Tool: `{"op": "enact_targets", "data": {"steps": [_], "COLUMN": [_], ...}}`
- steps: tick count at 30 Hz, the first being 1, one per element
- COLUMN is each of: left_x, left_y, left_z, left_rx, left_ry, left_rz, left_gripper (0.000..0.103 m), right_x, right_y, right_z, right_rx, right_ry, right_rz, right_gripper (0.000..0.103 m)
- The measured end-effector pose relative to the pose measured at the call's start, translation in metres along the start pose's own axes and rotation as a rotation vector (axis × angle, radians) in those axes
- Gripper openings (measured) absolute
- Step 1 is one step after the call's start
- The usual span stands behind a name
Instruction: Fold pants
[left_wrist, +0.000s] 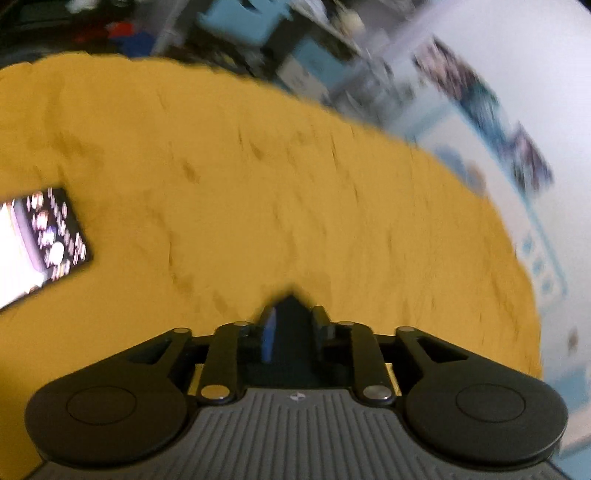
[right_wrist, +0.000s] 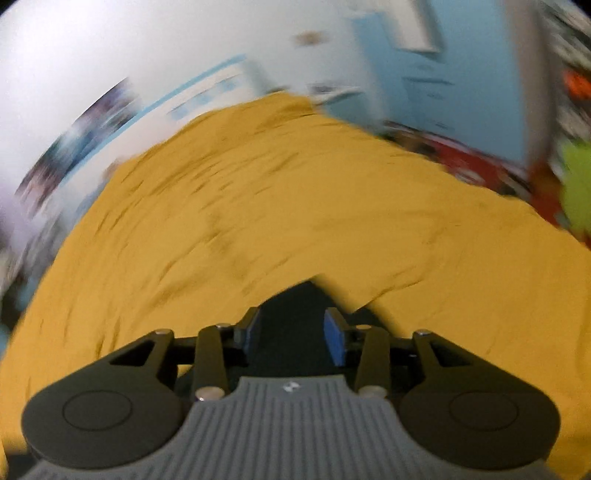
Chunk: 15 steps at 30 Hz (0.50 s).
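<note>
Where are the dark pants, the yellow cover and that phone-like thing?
dark pants (right_wrist: 295, 314): right wrist view, on the dark cloth between the fingers.
yellow cover (left_wrist: 258, 184): left wrist view, on a bare wrinkled stretch.
phone-like thing (left_wrist: 48, 240): left wrist view, on its lit face at the left edge.

A white wall (right_wrist: 92, 55) and blurred blue furniture (right_wrist: 461, 74) stand behind.

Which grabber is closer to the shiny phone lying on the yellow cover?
Left. The phone lies just left of the left gripper; the right gripper view shows no phone, only dark cloth between its fingers.
</note>
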<state>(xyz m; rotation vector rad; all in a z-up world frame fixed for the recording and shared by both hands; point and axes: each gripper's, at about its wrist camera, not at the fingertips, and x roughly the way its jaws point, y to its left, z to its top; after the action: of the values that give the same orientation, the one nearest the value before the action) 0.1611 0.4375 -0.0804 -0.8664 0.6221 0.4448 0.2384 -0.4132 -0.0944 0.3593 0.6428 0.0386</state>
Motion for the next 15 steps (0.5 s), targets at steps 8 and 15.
{"op": "enact_targets", "data": {"steps": [8, 15], "left_x": [0.015, 0.045], "left_y": [0.009, 0.024], "left_z": [-0.044, -0.046], "left_rx": [-0.022, -0.197], "left_ry": [0.133, 0.179], "left_rz": [-0.065, -0.107], "left_gripper": [0.026, 0.032], "right_x": [-0.004, -0.024], "right_y": [0.163, 0.222], "right_z": [-0.112, -0.189], "right_rx": [-0.572, -1.05], "right_ry": [0.12, 0.103], "right_rz": [0.273, 0.236], "right_gripper": [0.036, 0.036]}}
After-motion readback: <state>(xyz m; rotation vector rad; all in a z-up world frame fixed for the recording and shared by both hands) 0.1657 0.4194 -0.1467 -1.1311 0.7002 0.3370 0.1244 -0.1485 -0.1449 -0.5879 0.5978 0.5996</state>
